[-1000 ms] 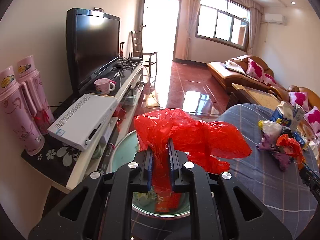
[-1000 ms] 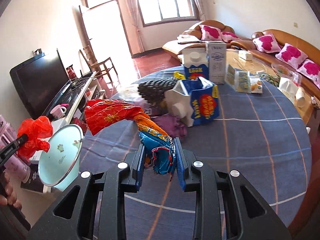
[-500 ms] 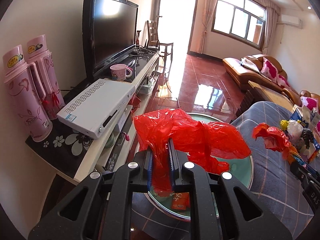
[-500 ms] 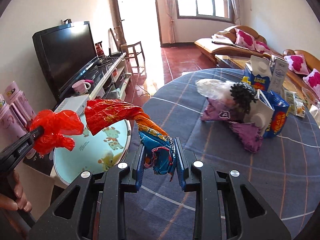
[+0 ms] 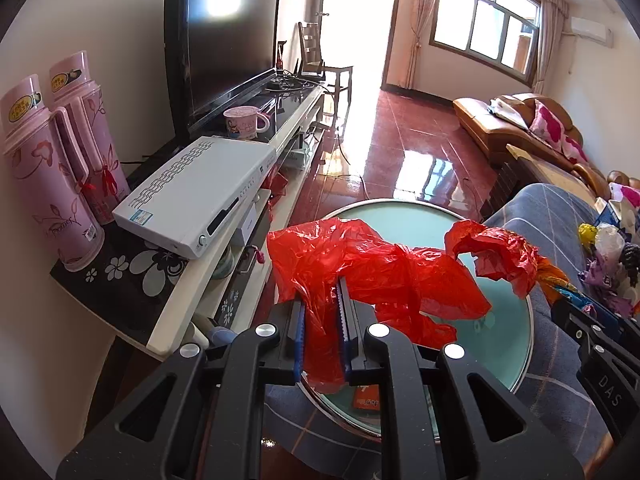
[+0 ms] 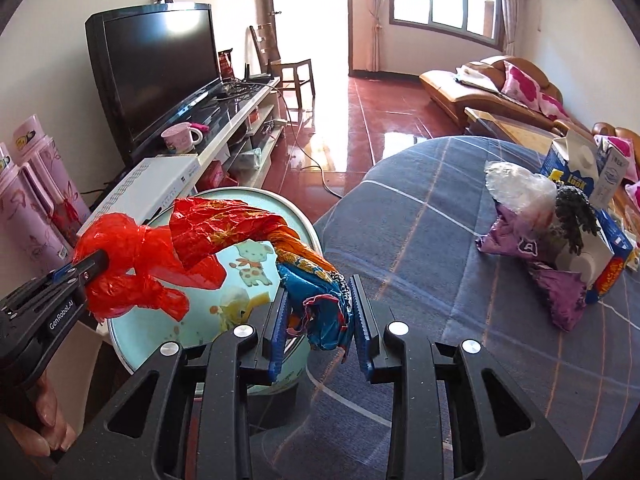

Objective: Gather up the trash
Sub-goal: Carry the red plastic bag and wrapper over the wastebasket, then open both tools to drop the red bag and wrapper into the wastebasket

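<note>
My left gripper [image 5: 322, 292] is shut on a crumpled red plastic bag [image 5: 360, 264], which hangs over a round pale green bin [image 5: 400, 202]. The right wrist view shows that gripper [image 6: 96, 260] and its red bag [image 6: 132, 268] from the side, above the bin's left half. My right gripper [image 6: 320, 284] is shut on a long red, orange and blue wrapper [image 6: 312, 304]. The wrapper's red end arches left over the bin [image 6: 308, 220] and touches the red bag. In the left wrist view, the wrapper [image 5: 500, 252] and the right gripper [image 5: 560, 308] come in from the right.
A table with a blue checked cloth [image 6: 440, 240] lies right of the bin, bearing a heap of purple wrappers [image 6: 560, 292], a clear bag [image 6: 516, 188] and milk cartons [image 6: 576, 164]. On the left a TV stand holds a TV [image 5: 228, 44], a white box [image 5: 192, 196] and pink flasks [image 5: 44, 168].
The right gripper has carried the wrapper left from above the table to the bin, beside the red bag. The left gripper has sunk a little towards the bin, still gripping the bag.
</note>
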